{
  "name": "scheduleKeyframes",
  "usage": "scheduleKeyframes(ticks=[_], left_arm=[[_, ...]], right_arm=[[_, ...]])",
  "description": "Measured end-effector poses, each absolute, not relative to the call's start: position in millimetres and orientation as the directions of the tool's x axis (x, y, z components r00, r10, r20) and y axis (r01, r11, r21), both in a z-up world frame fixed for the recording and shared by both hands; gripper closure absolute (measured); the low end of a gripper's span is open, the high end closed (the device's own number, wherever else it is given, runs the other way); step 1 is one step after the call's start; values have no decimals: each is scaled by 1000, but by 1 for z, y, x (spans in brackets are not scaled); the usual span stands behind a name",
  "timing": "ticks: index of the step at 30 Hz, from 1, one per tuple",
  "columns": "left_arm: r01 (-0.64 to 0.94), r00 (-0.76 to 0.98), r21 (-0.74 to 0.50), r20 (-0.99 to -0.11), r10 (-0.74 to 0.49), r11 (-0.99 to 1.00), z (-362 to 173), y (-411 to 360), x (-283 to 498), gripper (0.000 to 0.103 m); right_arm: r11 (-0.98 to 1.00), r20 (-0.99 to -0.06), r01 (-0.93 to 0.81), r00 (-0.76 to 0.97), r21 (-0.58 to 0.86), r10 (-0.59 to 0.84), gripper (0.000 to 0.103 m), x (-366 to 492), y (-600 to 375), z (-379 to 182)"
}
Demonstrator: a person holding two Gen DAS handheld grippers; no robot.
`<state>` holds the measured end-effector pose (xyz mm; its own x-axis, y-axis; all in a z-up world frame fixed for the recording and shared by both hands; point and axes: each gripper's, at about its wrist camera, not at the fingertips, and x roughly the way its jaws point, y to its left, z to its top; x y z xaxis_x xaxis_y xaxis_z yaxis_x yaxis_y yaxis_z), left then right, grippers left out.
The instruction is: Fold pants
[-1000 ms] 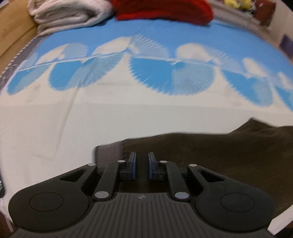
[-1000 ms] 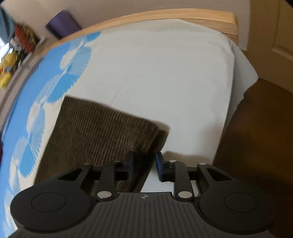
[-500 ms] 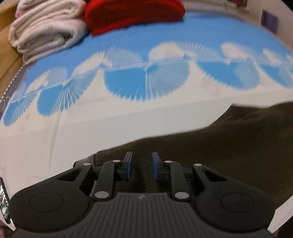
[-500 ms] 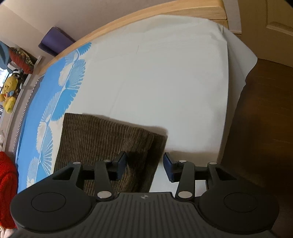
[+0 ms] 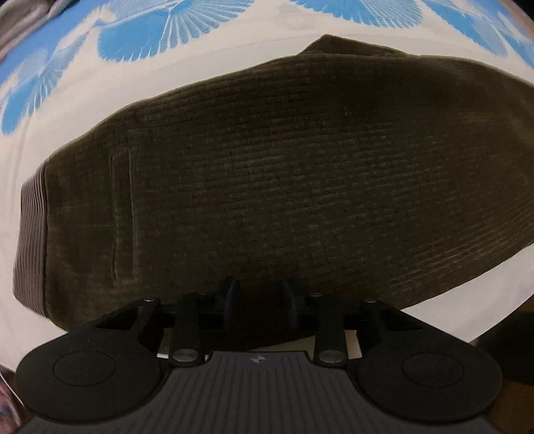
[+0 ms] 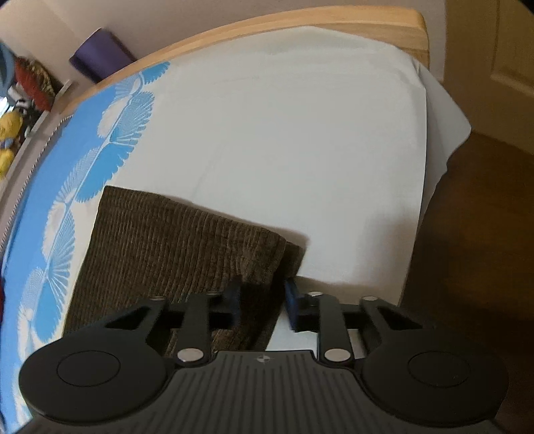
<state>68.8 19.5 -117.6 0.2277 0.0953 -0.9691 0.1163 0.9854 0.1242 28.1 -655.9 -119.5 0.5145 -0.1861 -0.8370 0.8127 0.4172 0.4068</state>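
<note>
The brown corduroy pants lay folded flat on the bed sheet, near the sheet's front edge, beside its blue fan print. The left gripper stood over the pants' near edge, jaws just opening, apparently nothing pinched; shadow obscured the pads. The right gripper, jaws just closing, straddled the pants' corner fold; contact could not be confirmed.

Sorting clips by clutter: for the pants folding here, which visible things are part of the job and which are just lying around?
Part of the job:
- brown corduroy pants, lying folded on the bed sheet
- left tongs, over the pants
- right tongs, at the pants' corner

Just lying about:
- purple roll
- yellow soft toy
- wooden bed frame
</note>
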Motion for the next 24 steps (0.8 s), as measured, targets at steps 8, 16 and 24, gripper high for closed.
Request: scheduleKeyframes(ticks=[8, 16, 24], left_arm=[[103, 461, 136, -884, 74, 985, -75, 7, 67, 63], [108, 506, 167, -858, 91, 980, -72, 10, 71, 63], [104, 520, 164, -850, 86, 981, -67, 15, 69, 63]], right_arm=[[421, -839, 804, 521, 420, -157, 69, 28, -660, -122], [460, -841, 799, 511, 388, -178, 81, 35, -653, -120], [486, -810, 780, 544, 394, -217, 88, 34, -645, -105]])
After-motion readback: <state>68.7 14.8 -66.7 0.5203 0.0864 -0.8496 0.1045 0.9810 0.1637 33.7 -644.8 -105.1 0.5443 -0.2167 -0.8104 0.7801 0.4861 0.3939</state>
